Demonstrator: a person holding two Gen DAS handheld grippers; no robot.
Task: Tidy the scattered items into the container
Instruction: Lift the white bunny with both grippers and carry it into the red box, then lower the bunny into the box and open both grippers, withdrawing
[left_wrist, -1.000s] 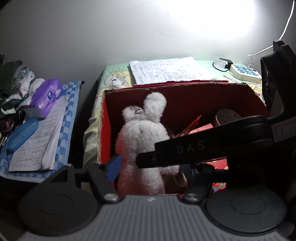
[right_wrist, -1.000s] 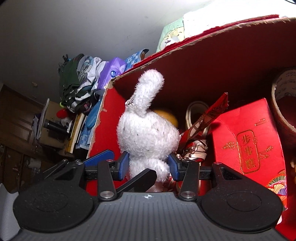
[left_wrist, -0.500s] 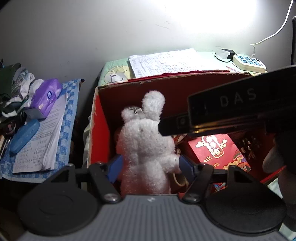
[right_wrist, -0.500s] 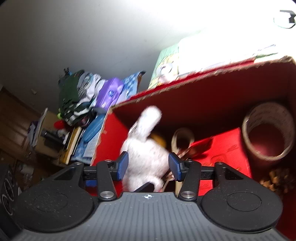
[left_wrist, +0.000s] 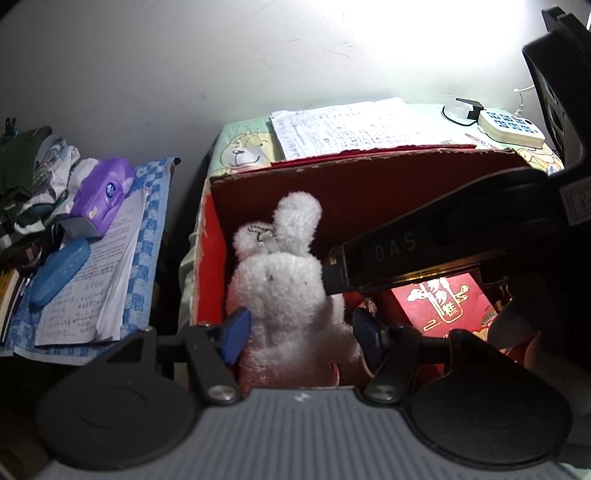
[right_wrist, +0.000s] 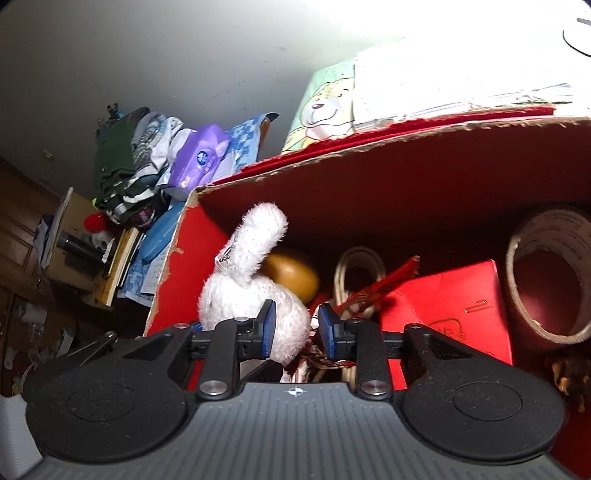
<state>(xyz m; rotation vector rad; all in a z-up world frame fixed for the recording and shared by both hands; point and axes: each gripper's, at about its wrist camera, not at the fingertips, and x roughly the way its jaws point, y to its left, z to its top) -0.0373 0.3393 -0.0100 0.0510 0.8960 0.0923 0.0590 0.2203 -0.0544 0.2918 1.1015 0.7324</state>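
A white plush rabbit (left_wrist: 284, 288) stands upright in the left corner of the red cardboard box (left_wrist: 369, 162). My left gripper (left_wrist: 301, 330) has its blue pads against both flanks of the rabbit's lower body. The black arm (left_wrist: 424, 243) of the right-hand tool crosses above the box. In the right wrist view, my right gripper (right_wrist: 297, 328) hovers over the box (right_wrist: 369, 155) with a narrow gap and nothing gripped. The rabbit (right_wrist: 255, 302) lies just below and behind its left finger.
The box also holds a red gift carton (right_wrist: 450, 295), a tape roll (right_wrist: 546, 280), a coiled white cord (right_wrist: 354, 266) and a yellow round thing (right_wrist: 291, 273). Papers (left_wrist: 354, 125) and a power strip (left_wrist: 509, 127) lie behind it. A purple tissue pack (left_wrist: 99, 195) and blue case (left_wrist: 59, 271) sit left.
My right gripper pulled back from around the rabbit, rose above the box, and its fingers narrowed. The left gripper and rabbit stayed together in the box corner.
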